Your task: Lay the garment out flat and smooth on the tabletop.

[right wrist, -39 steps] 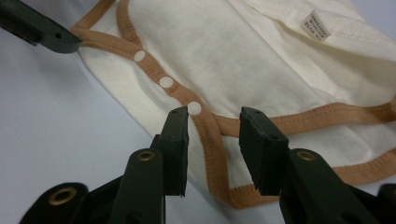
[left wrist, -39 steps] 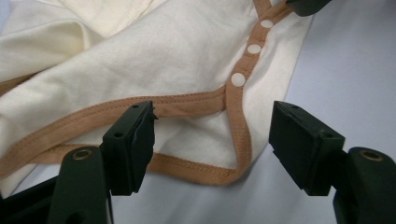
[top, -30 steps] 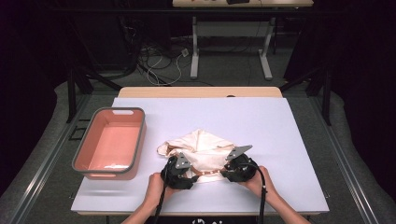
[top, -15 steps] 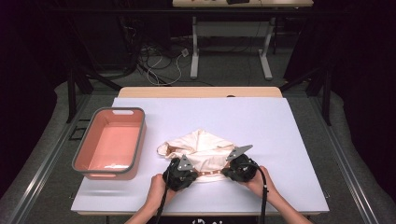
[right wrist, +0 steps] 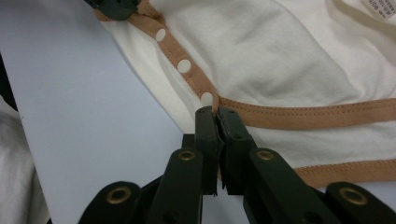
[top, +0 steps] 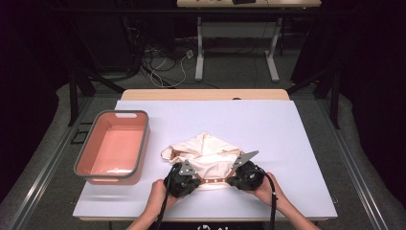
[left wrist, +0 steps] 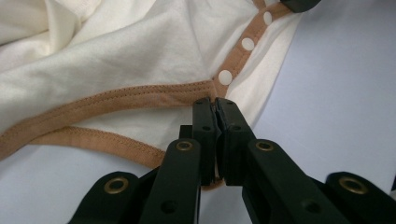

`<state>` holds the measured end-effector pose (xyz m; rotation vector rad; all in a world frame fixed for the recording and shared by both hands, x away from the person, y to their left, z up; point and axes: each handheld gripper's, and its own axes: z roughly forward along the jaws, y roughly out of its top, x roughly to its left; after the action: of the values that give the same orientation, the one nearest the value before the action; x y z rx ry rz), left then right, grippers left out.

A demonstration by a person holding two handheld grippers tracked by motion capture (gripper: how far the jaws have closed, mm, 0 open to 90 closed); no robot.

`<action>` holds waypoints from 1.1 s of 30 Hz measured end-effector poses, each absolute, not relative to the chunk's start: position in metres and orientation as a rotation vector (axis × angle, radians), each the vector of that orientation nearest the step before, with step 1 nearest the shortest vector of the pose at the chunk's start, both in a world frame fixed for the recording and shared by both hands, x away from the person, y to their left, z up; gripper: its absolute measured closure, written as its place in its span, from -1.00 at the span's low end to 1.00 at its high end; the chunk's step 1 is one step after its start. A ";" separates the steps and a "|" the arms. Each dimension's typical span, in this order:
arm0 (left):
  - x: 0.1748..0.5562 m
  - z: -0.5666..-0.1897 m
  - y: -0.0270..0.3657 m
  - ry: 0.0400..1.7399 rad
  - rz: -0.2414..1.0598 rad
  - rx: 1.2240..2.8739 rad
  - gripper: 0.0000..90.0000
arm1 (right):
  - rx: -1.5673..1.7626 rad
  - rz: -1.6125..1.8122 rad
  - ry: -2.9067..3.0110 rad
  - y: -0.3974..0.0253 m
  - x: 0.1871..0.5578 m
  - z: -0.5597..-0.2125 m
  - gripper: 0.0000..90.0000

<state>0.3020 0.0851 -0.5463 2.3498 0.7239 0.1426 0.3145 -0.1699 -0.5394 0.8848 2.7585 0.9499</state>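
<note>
High view: cream garment lies crumpled on the white table, just right of the pink bin, which looks empty. Your left gripper and right gripper both sit at the garment's near edge, one at each end of the tan snap strip. Strip runs left–right between them, so its long axis is roughly parallel to the table's near edge. Rest of the cloth lies beyond the grippers, away from you. Neither hand is nearer; both are already on it.

Left gripper view: jaws together, clamped on the tan trim right where the leg binding meets the snap strip. White snaps run up and to the right from the tips toward the other gripper's tip at the top edge. Cloth is bunched to the left, w/ soft folds.

Right gripper view: mirror picture. Jaws closed on the trim at the junction; snaps climb up-left toward the other gripper. Binding runs off right. Care label sits at top right corner, text too small to read.

Garment looks like a baby bodysuit: thin cream knit, tan binding w/ visible stitching, limp.

Judgement: w/ both ends of the crotch strip pinched, your next move likely turns on keeping the strip taut between grippers. Lift or pull evenly, or one end may slip.
</note>
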 end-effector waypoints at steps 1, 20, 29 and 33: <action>0.302 -0.546 0.086 0.729 0.133 2.349 0.93 | 0.882 0.949 2.761 -0.170 0.314 -0.539 0.95; 0.306 -0.544 0.105 0.825 0.189 2.340 0.27 | 0.908 0.921 2.725 -0.177 0.318 -0.533 0.24; 0.329 -0.547 0.131 1.009 0.327 2.255 -0.04 | 1.012 0.845 2.473 -0.199 0.338 -0.534 0.12; 0.336 -0.547 0.137 1.044 0.340 2.220 -0.07 | 1.023 0.807 2.418 -0.202 0.344 -0.537 0.15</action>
<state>0.3361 0.1367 -0.5467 2.2198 1.0440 0.3397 0.3444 -0.2024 -0.5373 1.0226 2.4177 0.8065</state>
